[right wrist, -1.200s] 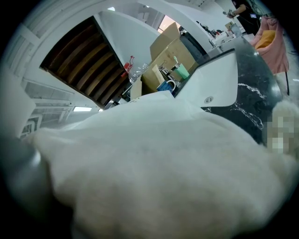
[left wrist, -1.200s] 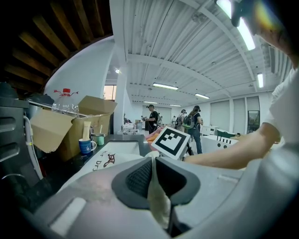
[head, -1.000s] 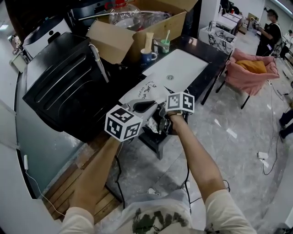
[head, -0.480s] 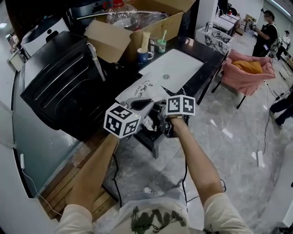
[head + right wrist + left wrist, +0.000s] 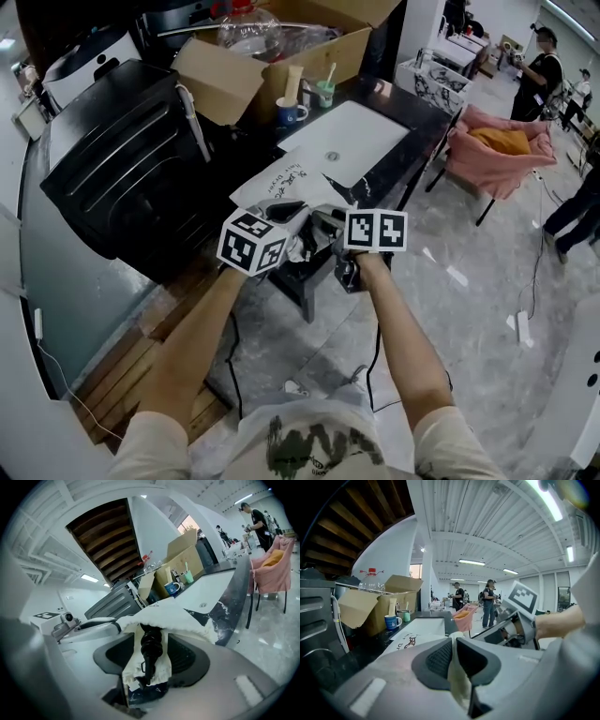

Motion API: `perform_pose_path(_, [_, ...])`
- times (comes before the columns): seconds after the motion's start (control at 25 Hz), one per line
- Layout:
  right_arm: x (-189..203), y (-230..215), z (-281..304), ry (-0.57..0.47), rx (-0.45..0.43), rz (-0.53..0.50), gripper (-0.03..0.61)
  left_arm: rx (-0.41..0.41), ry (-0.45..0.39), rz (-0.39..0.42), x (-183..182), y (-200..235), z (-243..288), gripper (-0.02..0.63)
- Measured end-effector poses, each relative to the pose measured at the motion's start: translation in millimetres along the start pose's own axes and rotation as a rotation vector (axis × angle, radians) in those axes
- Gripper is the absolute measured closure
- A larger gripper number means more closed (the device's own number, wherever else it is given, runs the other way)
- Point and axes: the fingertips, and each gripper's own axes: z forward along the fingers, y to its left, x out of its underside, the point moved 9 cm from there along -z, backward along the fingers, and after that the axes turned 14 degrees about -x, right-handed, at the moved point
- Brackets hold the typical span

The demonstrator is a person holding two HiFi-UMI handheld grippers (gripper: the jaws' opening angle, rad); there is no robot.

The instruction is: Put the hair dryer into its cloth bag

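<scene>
The left gripper (image 5: 453, 652) pinches the cloth bag (image 5: 459, 684) in narrow jaws. The right gripper (image 5: 149, 654) has just been closing its jaws onto bag cloth, with the black cord (image 5: 150, 641) between them.

Head view: high on the person, tipped steeply down onto the dark table (image 5: 433, 111), from a fair way off.
Left gripper view: low, hard behind its own jaws, facing level across the table toward the cardboard box (image 5: 319, 58) and blue mug (image 5: 291, 112).
Right gripper view: equally close, facing the same way, tilted sideways.
Shared: cloth bag (image 5: 292, 183), box, mug and table show in all three.
</scene>
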Motion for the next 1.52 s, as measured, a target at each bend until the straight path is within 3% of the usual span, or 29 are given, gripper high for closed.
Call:
perform_pose_path(0.24, [-2,11,-27,-0.017,0.021,-0.074,0.391,-0.023,0.032,-0.012,4,-8,3,0.574])
perform_pose_path(0.36, [-3,11,-38,-0.010,0.049,-0.126,0.407,-0.040,0.044,-0.032,6,-13,4,0.518])
perform_pose_path(0.92, [-21,26,-87,-0.004,0.093,-0.373,0.502,-0.280,-0.032,-0.170,-11,-29,-37,0.506])
perform_pose_path(1.04, [-27,31,-96,-0.006,0.102,-0.435,0.515,-0.336,-0.052,-0.198,-15,-33,-49,0.538])
perform_pose_path(1.16, [-32,33,-103,-0.010,0.111,-0.483,0.532,-0.381,-0.062,-0.175,-18,-38,-56,0.558])
perform_pose_path(1.36, [-41,34,-115,-0.052,0.105,-0.514,0.579,-0.429,-0.069,-0.203,-19,-41,-62,0.588])
perform_pose_path(1.52, [-44,33,-117,-0.061,0.098,-0.530,0.580,-0.456,-0.076,-0.209,-22,-40,-65,0.607])
